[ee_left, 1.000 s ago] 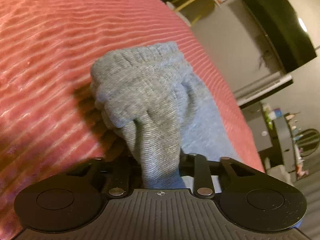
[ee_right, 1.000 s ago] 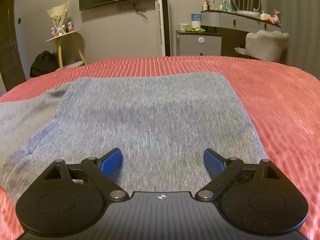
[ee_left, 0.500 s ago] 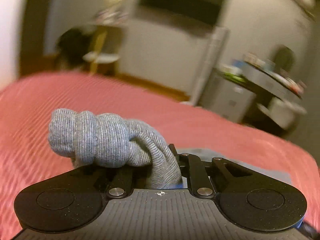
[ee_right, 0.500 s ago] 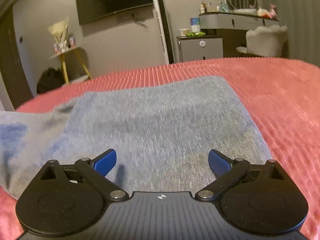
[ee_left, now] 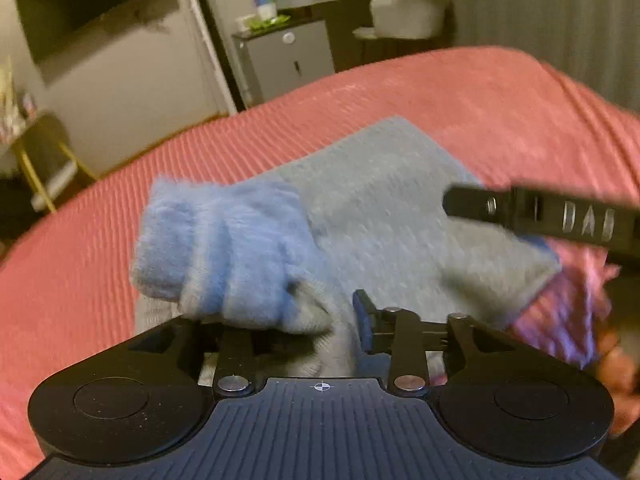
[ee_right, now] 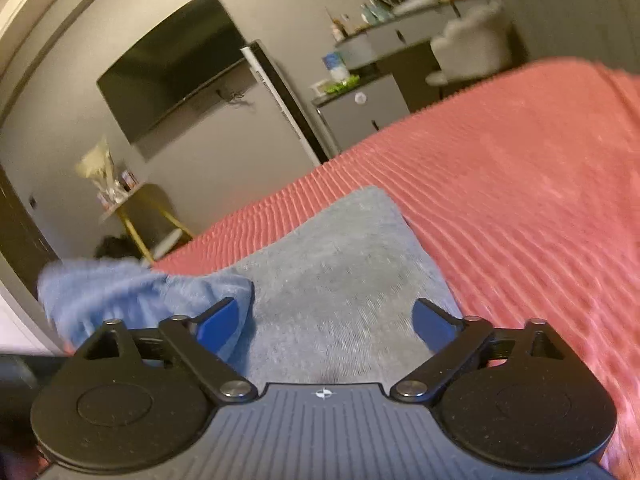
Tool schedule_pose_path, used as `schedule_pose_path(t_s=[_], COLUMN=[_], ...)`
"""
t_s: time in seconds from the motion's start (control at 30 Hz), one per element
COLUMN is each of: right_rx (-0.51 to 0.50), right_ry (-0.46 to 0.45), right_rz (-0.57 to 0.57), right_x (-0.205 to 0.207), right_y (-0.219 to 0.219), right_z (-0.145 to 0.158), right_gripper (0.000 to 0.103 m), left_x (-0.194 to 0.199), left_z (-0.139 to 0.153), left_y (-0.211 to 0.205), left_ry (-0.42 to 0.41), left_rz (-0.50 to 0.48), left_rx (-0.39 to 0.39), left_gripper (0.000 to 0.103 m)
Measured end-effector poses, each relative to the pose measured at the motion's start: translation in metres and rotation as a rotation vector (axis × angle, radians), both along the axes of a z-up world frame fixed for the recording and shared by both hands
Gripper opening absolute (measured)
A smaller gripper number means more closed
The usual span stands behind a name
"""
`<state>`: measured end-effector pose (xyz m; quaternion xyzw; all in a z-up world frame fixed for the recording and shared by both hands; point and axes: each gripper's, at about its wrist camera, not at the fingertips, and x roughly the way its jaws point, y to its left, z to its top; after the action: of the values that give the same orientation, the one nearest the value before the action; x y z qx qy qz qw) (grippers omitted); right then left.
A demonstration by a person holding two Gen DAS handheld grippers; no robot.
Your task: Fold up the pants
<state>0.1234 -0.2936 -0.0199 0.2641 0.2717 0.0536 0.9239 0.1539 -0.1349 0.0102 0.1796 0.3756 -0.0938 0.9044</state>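
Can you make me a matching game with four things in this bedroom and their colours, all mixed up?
Things:
1. pants
2. bedspread
3. TV
4. chair

Colours:
A. black
B. pink
C. grey-blue
D. white

Pairs: 1-C, 2-B, 3-A, 4-D

the pants lie flat on the bed, with a bunched cuff end raised over their left part, just before the left gripper. the right gripper is over the pants' near edge. behind the bed stand a cabinet and a chair.
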Motion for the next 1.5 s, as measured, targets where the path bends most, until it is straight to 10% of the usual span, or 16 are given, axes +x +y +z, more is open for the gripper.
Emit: schedule_pose_path(t_s=[0.3, 0.8, 0.87, 1.0, 1.1, 1.3, 1.43, 1.5], right_rx=[0.087, 0.062, 0.060, 0.075, 0.078, 0.004, -0.001, 0.000], right_ry=[0.008, 0.010, 0.013, 0.033, 0.037, 0.017, 0.026, 0.036], right_rz=[0.016, -0.061, -0.071, -0.112, -0.116, -0.049, -0.051, -0.064], right_x=[-0.008, -0.008, -0.007, -0.007, -0.007, -0.017, -0.025, -0.024], right_y=[-0.007, -0.019, -0.020, -0.025, -0.024, -0.014, -0.015, -0.018], right_z=[-0.005, -0.010, -0.010, -0.012, -0.012, 0.000, 0.002, 0.003], right_gripper=[0.091, 0.091, 0.091, 0.091, 0.091, 0.091, 0.091, 0.091], left_x=[-0.019, -0.059, -0.059, -0.035, -0.020, -0.042, -0.080, -0.097], left_z=[-0.007, -0.129, -0.117, -0.042, -0.027, -0.033, -0.032, -0.019], left_y=[-0.041, -0.052, -0.051, -0.036, -0.017, 0.000, -0.004, 0.014], left_ry=[-0.256, -0.464, -0.411, -0.117, -0.022, -0.062, -0.330, -0.328], left_rz=[-0.182, -0.724, -0.713, -0.517, -0.349, -0.313, -0.260, -0.275], left_rx=[0.463, 1.221, 1.130, 0.416, 0.090, 0.039, 0.247, 0.150], left_gripper=[0.041, 0.043, 0.046, 0.076, 0.085, 0.083, 0.085, 0.088])
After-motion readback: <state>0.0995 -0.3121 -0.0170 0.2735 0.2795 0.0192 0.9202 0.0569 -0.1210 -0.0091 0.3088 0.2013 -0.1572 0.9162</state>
